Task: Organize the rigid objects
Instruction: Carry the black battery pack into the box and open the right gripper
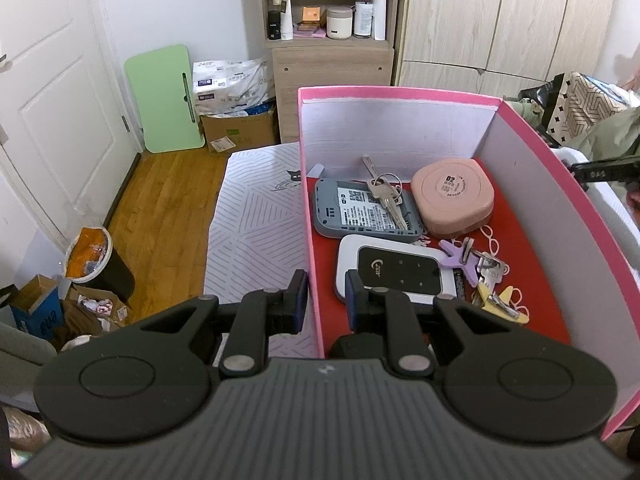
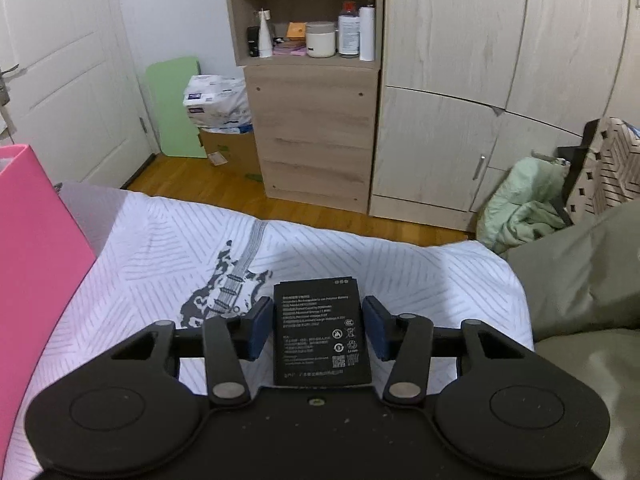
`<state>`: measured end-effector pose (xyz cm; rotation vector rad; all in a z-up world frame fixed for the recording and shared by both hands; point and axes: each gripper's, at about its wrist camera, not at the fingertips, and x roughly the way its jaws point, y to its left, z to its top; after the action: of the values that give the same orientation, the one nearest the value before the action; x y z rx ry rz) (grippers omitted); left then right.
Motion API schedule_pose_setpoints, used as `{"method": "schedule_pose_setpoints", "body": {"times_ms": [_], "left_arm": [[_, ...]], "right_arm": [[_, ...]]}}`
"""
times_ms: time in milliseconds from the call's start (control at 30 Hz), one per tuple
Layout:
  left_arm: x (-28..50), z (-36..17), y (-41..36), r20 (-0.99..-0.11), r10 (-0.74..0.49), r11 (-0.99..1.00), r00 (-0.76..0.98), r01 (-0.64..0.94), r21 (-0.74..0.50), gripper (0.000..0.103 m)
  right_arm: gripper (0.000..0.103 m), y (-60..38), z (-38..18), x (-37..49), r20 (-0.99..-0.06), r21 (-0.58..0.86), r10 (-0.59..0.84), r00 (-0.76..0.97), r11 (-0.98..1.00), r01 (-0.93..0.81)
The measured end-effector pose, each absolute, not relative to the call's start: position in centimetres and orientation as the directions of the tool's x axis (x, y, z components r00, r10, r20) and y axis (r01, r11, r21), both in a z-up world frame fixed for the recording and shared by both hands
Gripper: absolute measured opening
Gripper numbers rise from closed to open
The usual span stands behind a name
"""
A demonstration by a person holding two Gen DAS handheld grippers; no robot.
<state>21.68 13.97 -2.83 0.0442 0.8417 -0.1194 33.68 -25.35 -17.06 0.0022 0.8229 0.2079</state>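
Left tool [image 1: 327,294] clenched on the near-left wall of the box [image 1: 552,152], steadying it on the bed [image 1: 256,216]. Inside lie two routers, keys [image 1: 386,196] and a pink case [image 1: 454,198]. Right tool [image 2: 318,326] holds the battery [image 2: 320,332], right of the box. Step judged: carrying. Next: move left over the rim, release inside.

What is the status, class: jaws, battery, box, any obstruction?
Left gripper clamped on the pink box wall. Right gripper holds the black battery above the bedsheet. Box sits to its left; nothing between.
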Motion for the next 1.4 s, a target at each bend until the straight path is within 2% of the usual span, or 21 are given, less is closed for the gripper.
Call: {"method": "schedule_pose_setpoints", "body": {"times_ms": [433, 633, 767, 933, 1167, 1200, 1233, 1400], "left_arm": [[21.7, -2.8, 14.2, -0.746, -0.093, 0.993, 0.659, 0.115, -0.023, 0.017], [21.6, -2.7, 14.2, -0.744, -0.093, 0.994, 0.662, 0.11, -0.026, 0.017], [21.6, -2.7, 14.3, -0.742, -0.082, 0.995, 0.665, 0.096, -0.024, 0.014], [21.5, -2.8, 14.4, -0.734, -0.075, 0.996, 0.675, 0.078, -0.031, 0.01], [21.2, -2.7, 13.9, -0.712, -0.031, 0.998, 0.702, 0.061, 0.017, 0.004], [21.1, -2.7, 13.8, -0.708, -0.024, 0.998, 0.706, 0.06, 0.026, 0.004], [21.1, -2.7, 13.7, -0.706, -0.019, 0.998, 0.708, 0.059, 0.032, 0.003], [21.0, -2.6, 13.8, -0.703, -0.02, 0.998, 0.711, 0.055, 0.027, 0.003]], "right_arm": [[0.055, -23.5, -11.7, 26.7, -0.56, 0.131, 0.301, 0.771, 0.952, -0.277], [0.055, -20.7, -7.5, 23.8, -0.479, 0.188, 0.487, 0.73, 0.87, -0.456], [0.055, -17.2, -5.6, 22.6, -0.453, 0.206, 0.635, 0.626, 0.757, -0.62], [0.055, -11.9, -4.8, 23.4, -0.495, 0.21, 0.735, 0.463, 0.619, -0.757], [0.054, -3.7, -6.1, 26.2, -0.672, 0.186, 0.675, 0.304, 0.551, -0.813], [0.037, -2.7, -6.5, 26.7, -0.695, 0.191, 0.663, 0.277, 0.543, -0.818], [0.026, -1.9, -6.5, 26.9, -0.712, 0.196, 0.654, 0.255, 0.534, -0.823], [0.024, 0.8, -8.4, 28.9, -0.774, 0.246, 0.609, 0.172, 0.54, -0.805]]}}
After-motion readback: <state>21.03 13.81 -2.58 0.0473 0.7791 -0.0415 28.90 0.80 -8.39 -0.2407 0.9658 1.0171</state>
